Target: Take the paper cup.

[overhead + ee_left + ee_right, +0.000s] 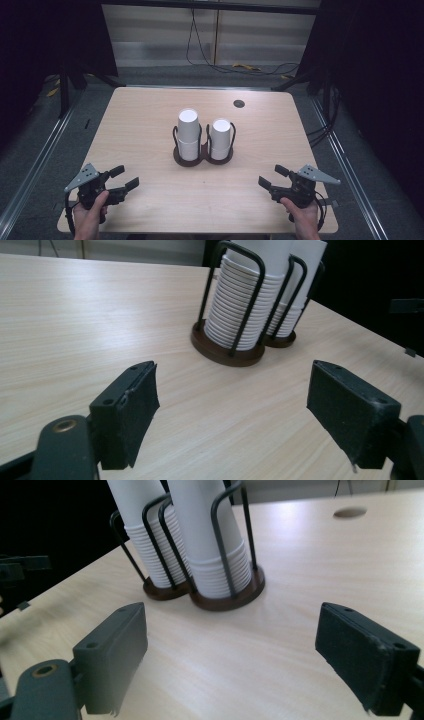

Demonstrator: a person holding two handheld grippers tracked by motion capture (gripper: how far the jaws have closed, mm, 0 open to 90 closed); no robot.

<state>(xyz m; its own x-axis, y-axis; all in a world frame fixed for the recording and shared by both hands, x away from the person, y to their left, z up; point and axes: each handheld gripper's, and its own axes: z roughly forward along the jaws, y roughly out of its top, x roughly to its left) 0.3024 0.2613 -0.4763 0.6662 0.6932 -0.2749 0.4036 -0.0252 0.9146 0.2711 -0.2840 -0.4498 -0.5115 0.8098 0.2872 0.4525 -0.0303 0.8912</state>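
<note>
Waiting at the near edge of the light wood table (150, 120), both grippers sit well short of the twin cup holder (203, 156), which stands mid-table and serves as the reference here; the step in hand reads as the approach, nothing picked up yet. Left gripper (126, 181) lies near-left of the holder, jaws spread wide with only bare tabletop between them; right gripper (270, 179) lies near-right of it, jaws likewise released and empty. Holder: dark brown double base with black wire hoops rising around each well. Left well holds the taller stack of white paper cups (188, 131); right well, touching it at the base, holds the shorter stack of white paper cups (220, 137). Both stacks stand mouth down, closed bottoms on top, rims nested densely in the lower half. Small round grommet hole (239, 103) lies beyond-right of the holder. Judgement: next move calls for one gripper to travel in toward a stack top, clear of the wire hoops, and pinch the uppermost cup lightly, since thin paper walls would crush.
</note>
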